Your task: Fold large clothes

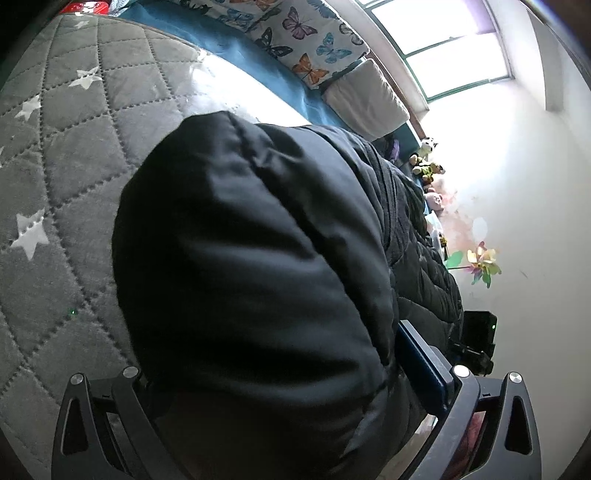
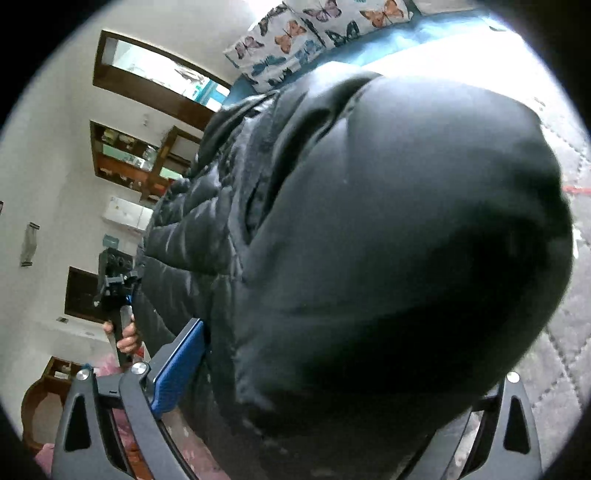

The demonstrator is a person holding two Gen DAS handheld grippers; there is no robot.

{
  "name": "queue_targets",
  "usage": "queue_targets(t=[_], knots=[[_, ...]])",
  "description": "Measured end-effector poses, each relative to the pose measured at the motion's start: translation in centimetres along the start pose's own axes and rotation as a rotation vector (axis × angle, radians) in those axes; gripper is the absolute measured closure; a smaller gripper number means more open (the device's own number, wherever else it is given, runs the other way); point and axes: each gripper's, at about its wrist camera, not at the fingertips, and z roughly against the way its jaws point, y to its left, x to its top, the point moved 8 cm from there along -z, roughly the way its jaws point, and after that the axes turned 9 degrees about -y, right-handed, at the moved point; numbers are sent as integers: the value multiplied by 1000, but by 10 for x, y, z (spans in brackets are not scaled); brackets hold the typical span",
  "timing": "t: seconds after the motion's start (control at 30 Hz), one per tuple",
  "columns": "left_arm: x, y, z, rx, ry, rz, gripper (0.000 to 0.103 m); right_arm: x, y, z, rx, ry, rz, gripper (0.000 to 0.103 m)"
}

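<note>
Lay across a grey quilted bed cover (image 1: 62, 155) stitched in diamonds and printed with white stars (image 1: 29, 236). Black padded jacket (image 1: 251, 266), bunched and lifted between both grippers, filled most of both views; long axis ran away from the cameras toward the butterfly pillow (image 1: 295, 33) and the teal sheet (image 1: 236, 48) at the bed's far side. Left gripper (image 1: 295, 373): blue-padded fingers (image 1: 421, 362) clamped on the jacket's edge. Right gripper (image 2: 295, 373): blue fingers (image 2: 177, 369) pressed against the fabric, likewise closed on it. Seen from the right wrist, left hand (image 2: 127, 338) around its handle. Found no readable brand, label or writing anywhere.
</note>
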Motion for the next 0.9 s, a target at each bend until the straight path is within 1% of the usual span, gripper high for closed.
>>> queue_targets(t=[0.03,0.07,0.1,0.17,0.2,0.23,0.27,0.37,0.4,0.53,0.63,0.73,0.83,0.9], knots=[[-1,-3,1,1,-6,-10,0,-1,2,1,-10,-13,14,0],[-3,-5,4,2,-14,-23,3,-2,5,3,-13,-28,27,9],[-4,-11,7,2,-28,-47,5,-3,10,9,-12,-51,42,15],[-7,-22,14,12,-59,-94,16,-4,21,19,-22,-76,67,38],[-8,-30,18,19,-78,-117,19,-4,29,25,-35,-92,91,42],[-8,-40,22,24,-93,-145,25,-4,34,28,-53,-103,113,48],[-9,-47,25,25,-102,-162,30,-4,42,33,-78,-120,146,50],[-16,-84,32,13,-119,-227,36,-3,59,55,-122,-163,205,54],[-18,-95,32,8,-119,-243,36,-3,62,63,-136,-173,220,54],[-33,-147,14,-33,-95,-288,39,-3,61,107,-208,-212,257,55],[-47,-194,-16,-89,-58,-306,39,-2,47,146,-264,-254,251,56],[-64,-241,-51,-129,-22,-323,39,-4,29,184,-320,-291,235,56],[-86,-289,-86,-180,18,-354,39,-8,8,220,-367,-322,211,56],[-99,-315,-111,-191,37,-380,39,-13,-11,239,-392,-336,184,56]])
